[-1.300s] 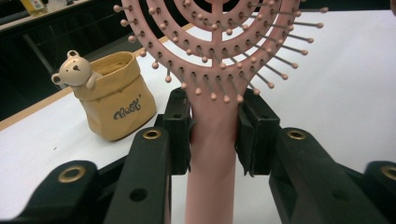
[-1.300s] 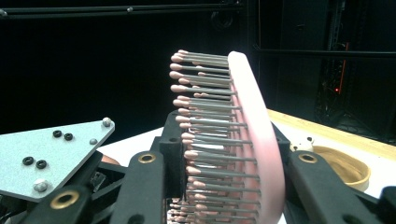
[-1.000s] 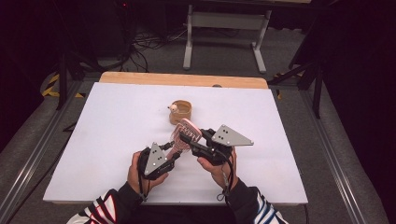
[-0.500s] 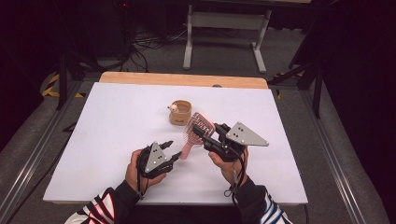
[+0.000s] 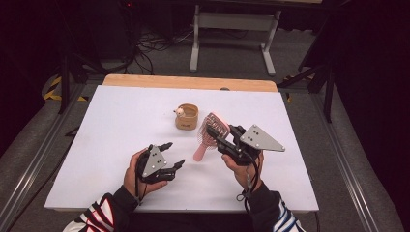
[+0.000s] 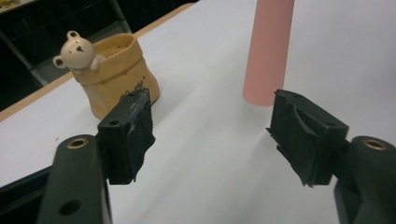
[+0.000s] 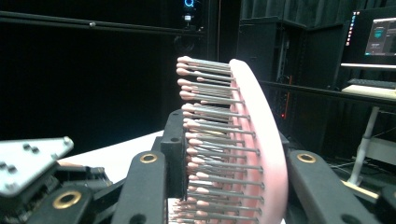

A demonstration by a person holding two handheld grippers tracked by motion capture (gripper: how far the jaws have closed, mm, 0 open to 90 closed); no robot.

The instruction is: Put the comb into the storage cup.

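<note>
Right gripper (image 5: 216, 134) clamped on pink hairbrush (image 5: 211, 134), fingers (image 7: 173, 154) pressing the head from both sides: one on the bristle side, the other on the smooth back. Brush held clear of the white bench (image 5: 106, 125), head up and away from the person, handle (image 6: 268, 51) slanting down toward the bench. Bristles in the right gripper view stick out to the left.

Left gripper (image 5: 172, 155) wide apart, just been opening, nothing between the fingers (image 6: 128, 133). Handle end sits just beyond the gap in the left gripper view, not touched by either pad. Left gripper low over the bench, near the front edge, left of the brush handle.

Tan bag-shaped pot (image 5: 186, 116) with a small bear figure (image 6: 77, 50) on its rim stands upright mid-bench, just left of the brush head, apart from both grippers. Wooden strip (image 5: 188, 82) along the far edge of the bench.
</note>
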